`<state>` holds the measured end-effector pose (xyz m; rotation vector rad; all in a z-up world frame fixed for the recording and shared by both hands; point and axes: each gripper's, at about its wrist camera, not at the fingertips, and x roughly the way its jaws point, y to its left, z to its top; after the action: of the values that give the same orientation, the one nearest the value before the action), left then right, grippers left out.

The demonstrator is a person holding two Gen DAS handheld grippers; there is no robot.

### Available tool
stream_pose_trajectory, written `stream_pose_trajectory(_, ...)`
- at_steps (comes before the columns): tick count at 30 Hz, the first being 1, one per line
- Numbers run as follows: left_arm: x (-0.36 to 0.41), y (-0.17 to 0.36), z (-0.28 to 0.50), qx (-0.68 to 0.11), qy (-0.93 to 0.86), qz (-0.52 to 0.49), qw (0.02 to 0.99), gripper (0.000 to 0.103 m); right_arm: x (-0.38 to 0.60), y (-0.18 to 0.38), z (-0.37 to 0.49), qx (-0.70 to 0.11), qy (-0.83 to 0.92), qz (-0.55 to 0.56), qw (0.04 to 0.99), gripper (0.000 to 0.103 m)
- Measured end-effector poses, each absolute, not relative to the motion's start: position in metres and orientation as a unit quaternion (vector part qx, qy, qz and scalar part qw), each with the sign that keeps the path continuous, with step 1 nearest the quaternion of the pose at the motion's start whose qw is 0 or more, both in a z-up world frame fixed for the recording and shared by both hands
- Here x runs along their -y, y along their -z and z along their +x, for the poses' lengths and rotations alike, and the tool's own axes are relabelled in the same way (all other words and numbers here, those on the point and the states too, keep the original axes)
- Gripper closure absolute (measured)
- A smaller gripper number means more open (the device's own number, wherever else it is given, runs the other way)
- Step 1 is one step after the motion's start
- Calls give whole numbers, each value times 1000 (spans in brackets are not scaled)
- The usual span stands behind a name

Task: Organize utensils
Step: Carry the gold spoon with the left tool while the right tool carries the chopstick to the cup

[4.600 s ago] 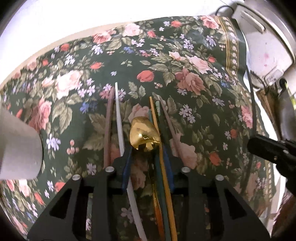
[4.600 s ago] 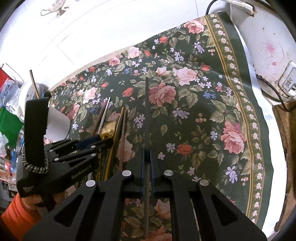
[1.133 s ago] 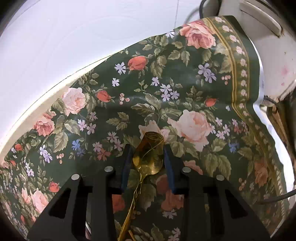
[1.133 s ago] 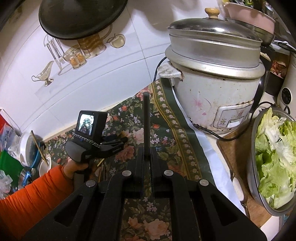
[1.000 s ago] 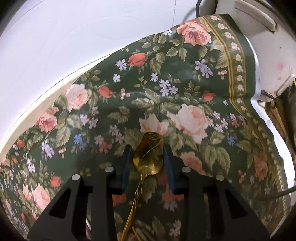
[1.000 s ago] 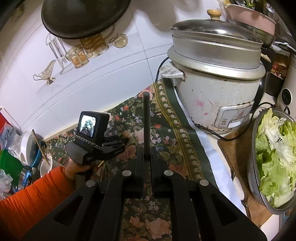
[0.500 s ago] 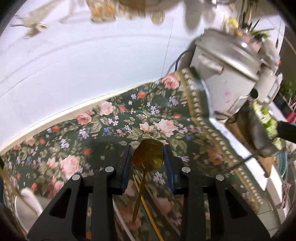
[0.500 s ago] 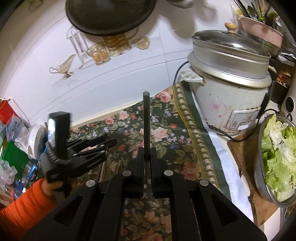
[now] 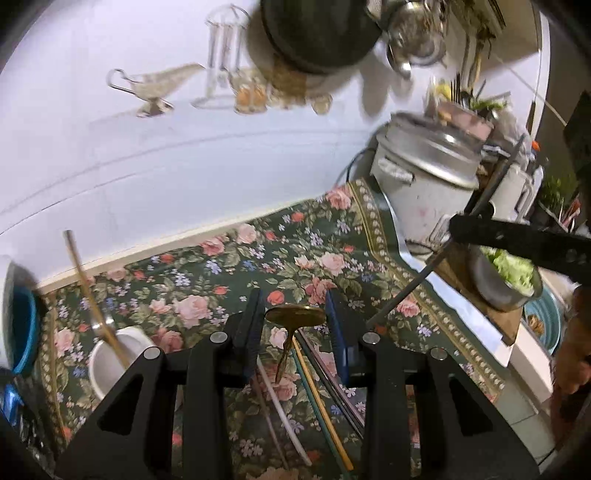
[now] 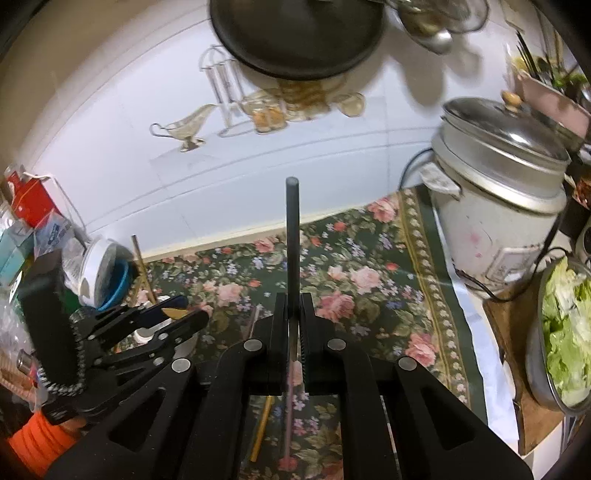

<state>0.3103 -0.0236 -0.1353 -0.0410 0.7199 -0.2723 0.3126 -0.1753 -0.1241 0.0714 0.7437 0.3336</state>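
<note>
The utensils are split between the two hands and the counter (image 9: 476,314). A gold spoon (image 9: 295,315) is gripped by its bowl in the left tongs (image 9: 295,314), its thin handle hanging down below the fingers. The right tongs (image 10: 293,314) are clenched on a dark grey chopstick (image 10: 292,236) that stands straight up out of the fingers. Below the left tongs, several more sticks lie side by side on the floral cloth (image 9: 258,266): a white one (image 9: 284,406), a yellow one (image 9: 321,398), a green one beside it and dark ones to the right.

To the left stands a white cup (image 9: 110,362) with a wooden chopstick (image 9: 92,295) leaning in it; the cup sits near the left edge of the cloth, just beside a white and blue container (image 10: 107,273). In the right view the left tongs (image 10: 173,314) hang over that cup area, held by a hand in an orange sleeve (image 10: 33,439). At the right end of the cloth a rice cooker (image 10: 495,206) with a metal lid stands, and beside it a metal bowl of lettuce (image 10: 565,332) rests on a wooden board. A dark pan (image 10: 295,33) hangs on the tiled wall.

The left view is blurred, so the far clutter by the cooker is hard to make out. The lower ends of the lying sticks are hidden behind the tongs' bodies, and the cup's base is cut off by the left finger.
</note>
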Motion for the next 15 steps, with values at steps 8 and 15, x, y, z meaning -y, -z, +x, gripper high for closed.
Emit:
stream_pose_trajectory(8, -17, 88, 281, -311, 103, -51, 943, 70, 136, 107, 309, -343, -196, 21, 918, 98)
stream_pose_trajectory(15, -54, 55, 261, -266, 71, -60, 959, 70, 94, 88, 308, -316, -234, 2, 919, 98)
